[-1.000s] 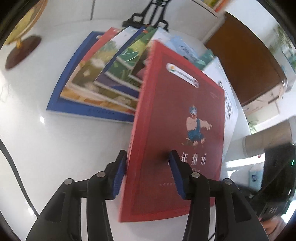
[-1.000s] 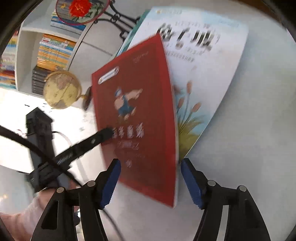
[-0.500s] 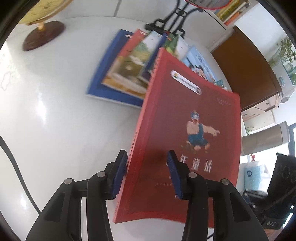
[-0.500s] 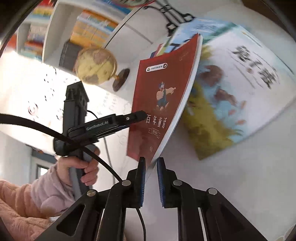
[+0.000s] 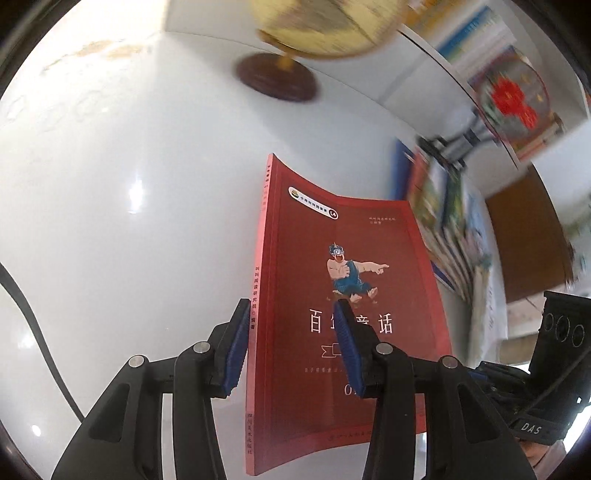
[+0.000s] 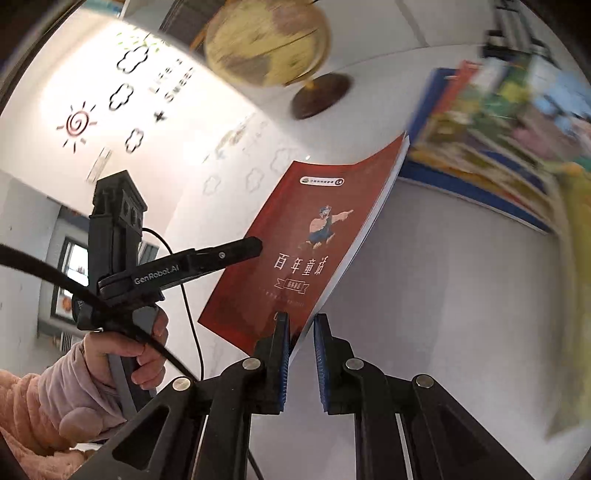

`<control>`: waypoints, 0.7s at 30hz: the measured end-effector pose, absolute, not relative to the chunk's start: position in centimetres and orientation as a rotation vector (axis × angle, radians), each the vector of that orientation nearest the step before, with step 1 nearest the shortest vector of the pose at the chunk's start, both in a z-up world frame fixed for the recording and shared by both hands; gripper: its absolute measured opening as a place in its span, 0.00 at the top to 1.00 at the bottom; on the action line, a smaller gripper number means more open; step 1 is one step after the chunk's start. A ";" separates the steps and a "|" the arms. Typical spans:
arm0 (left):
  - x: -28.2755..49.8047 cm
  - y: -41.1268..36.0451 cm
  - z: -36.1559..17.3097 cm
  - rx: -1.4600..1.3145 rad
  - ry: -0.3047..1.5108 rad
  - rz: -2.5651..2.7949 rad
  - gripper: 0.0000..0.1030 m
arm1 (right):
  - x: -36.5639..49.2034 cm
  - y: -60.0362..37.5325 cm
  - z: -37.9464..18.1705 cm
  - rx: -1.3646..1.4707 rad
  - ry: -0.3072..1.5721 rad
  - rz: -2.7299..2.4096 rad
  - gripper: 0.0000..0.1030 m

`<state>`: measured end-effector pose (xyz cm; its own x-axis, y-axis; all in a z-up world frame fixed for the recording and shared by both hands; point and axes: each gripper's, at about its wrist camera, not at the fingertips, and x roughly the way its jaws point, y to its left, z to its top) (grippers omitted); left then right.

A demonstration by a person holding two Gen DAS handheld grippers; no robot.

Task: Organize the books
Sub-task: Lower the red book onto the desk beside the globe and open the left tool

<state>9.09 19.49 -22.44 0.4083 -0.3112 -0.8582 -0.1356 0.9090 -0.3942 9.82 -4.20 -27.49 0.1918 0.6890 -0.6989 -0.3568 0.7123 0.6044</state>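
Note:
A red book (image 5: 351, 240) with a cartoon figure on its cover hangs tilted above the white table (image 5: 110, 221). My left gripper (image 5: 291, 343) is shut on its spine side, one pad on the spine and one on the cover. My right gripper (image 6: 301, 354) is shut on the thin lower page edge of the same red book (image 6: 317, 206). In the right wrist view the left gripper's upper finger (image 6: 221, 256) rests on the cover. A fanned pile of picture books (image 5: 454, 236) lies to the right, blurred in both views (image 6: 498, 122).
A yellow globe (image 5: 317, 26) on a dark round base (image 5: 277, 75) stands just beyond the book. A round fan with a red flower (image 5: 513, 96) and a bookshelf (image 5: 461, 40) are at the back right. A person's hand (image 6: 122, 347) holds the left gripper. A black cable (image 5: 33, 325) trails on the left.
The right gripper's jaws closed onto the red book's edge. Both grippers carried the book left, off the fanned pile and toward the globe, rolling as they went.

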 end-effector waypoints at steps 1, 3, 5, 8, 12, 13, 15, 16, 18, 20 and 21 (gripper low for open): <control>9.2 19.9 -22.6 -0.440 1.154 -0.101 0.61 | 10.1 -3.3 -27.6 0.322 1.169 0.760 0.88; 9.2 21.1 -22.7 -0.433 1.147 -0.067 0.61 | 10.8 -1.5 -28.1 0.301 1.190 0.773 0.87; 9.4 22.1 -22.8 -0.421 1.137 -0.044 0.61 | 11.5 0.4 -28.6 0.269 1.208 0.782 0.88; 10.0 23.4 -23.2 -0.411 1.135 -0.014 0.61 | 12.5 2.2 -29.3 0.246 1.228 0.776 0.88; 10.7 24.4 -24.3 -0.430 1.146 0.019 0.61 | 12.8 2.8 -30.1 0.261 1.244 0.733 0.88; 10.8 24.4 -24.5 -0.422 1.148 0.026 0.61 | 12.9 2.9 -30.3 0.247 1.250 0.716 0.87; 11.0 24.4 -24.8 -0.403 1.153 0.046 0.61 | 13.2 2.8 -30.9 0.241 1.276 0.701 0.87; 11.1 24.6 -25.0 -0.398 1.154 0.061 0.61 | 12.7 2.6 -31.1 0.240 1.282 0.694 0.87; 11.3 24.9 -25.3 -0.419 1.169 0.079 0.58 | 12.6 2.5 -31.1 0.251 1.300 0.696 0.87; 11.5 25.4 -25.3 -0.417 1.187 0.139 0.56 | 12.6 2.5 -31.4 0.268 1.326 0.679 0.85; 11.5 25.4 -25.3 -0.399 1.194 0.174 0.54 | 12.6 2.4 -31.5 0.272 1.339 0.667 0.85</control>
<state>11.52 25.43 -25.25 0.3651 -0.0766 -0.9278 -0.3389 0.9173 -0.2091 12.62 2.40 -31.50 0.0812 0.5877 -0.8050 -0.2887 0.7870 0.5453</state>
